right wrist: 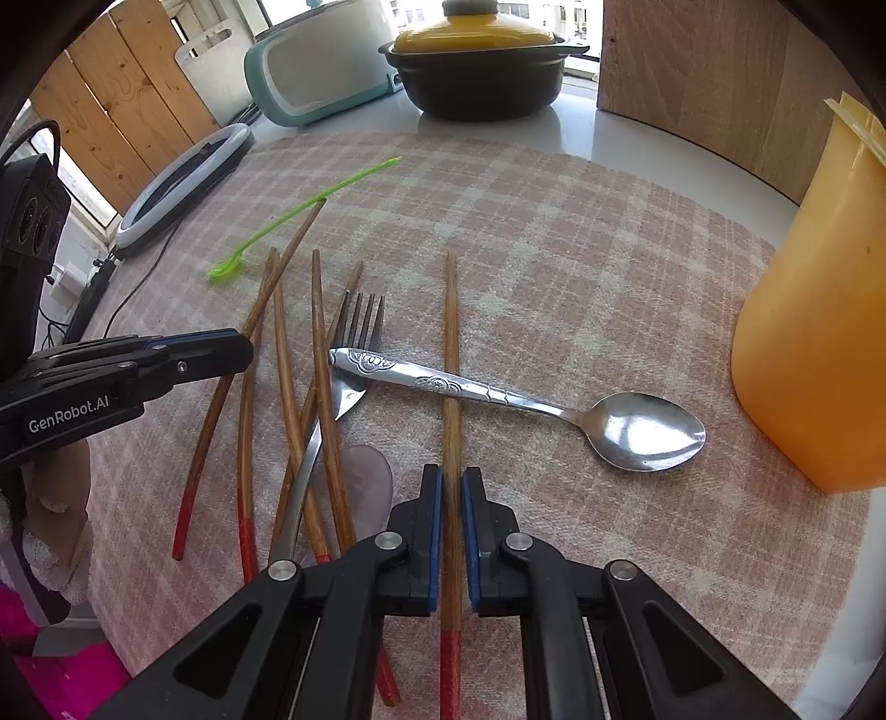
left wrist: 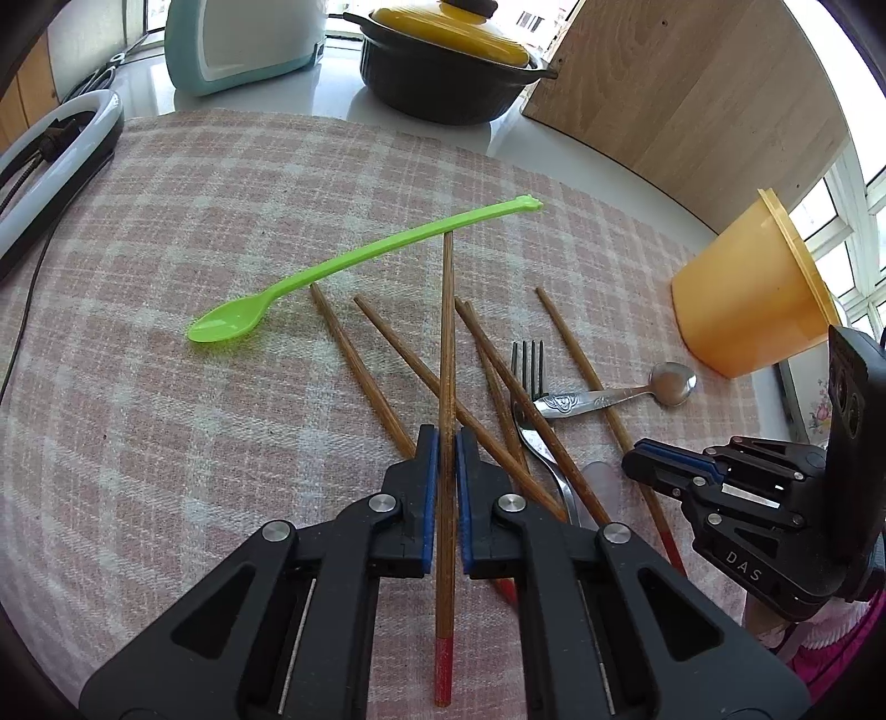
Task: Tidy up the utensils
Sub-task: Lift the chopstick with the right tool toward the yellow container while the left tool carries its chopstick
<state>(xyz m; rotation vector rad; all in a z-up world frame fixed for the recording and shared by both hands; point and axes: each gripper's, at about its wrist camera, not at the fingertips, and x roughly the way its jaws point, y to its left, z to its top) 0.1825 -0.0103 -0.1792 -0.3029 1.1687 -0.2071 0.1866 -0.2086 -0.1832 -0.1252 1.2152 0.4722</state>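
Observation:
In the left wrist view my left gripper [left wrist: 447, 443] is shut on a red-ended wooden chopstick [left wrist: 446, 332] whose far tip reaches the green plastic spoon [left wrist: 360, 260]. My right gripper [right wrist: 451, 476] is shut on another chopstick [right wrist: 450, 310], and the metal spoon [right wrist: 648, 429] lays its handle across that stick. Several more chopsticks [right wrist: 318, 332] lie crossed with a fork [right wrist: 360, 321] between the two grippers. A translucent spoon [right wrist: 365, 476] lies under them. The orange cup [right wrist: 819, 332] stands at the right. Each gripper shows in the other's view: right gripper [left wrist: 631, 462], left gripper [right wrist: 241, 349].
A pink checked cloth [left wrist: 166, 387] covers the round table. Behind it stand a black pot with a yellow lid [left wrist: 448, 61], a teal appliance [left wrist: 238, 44] and a wooden board [left wrist: 692, 83]. A ring light [left wrist: 55, 149] with its cable lies at the left edge.

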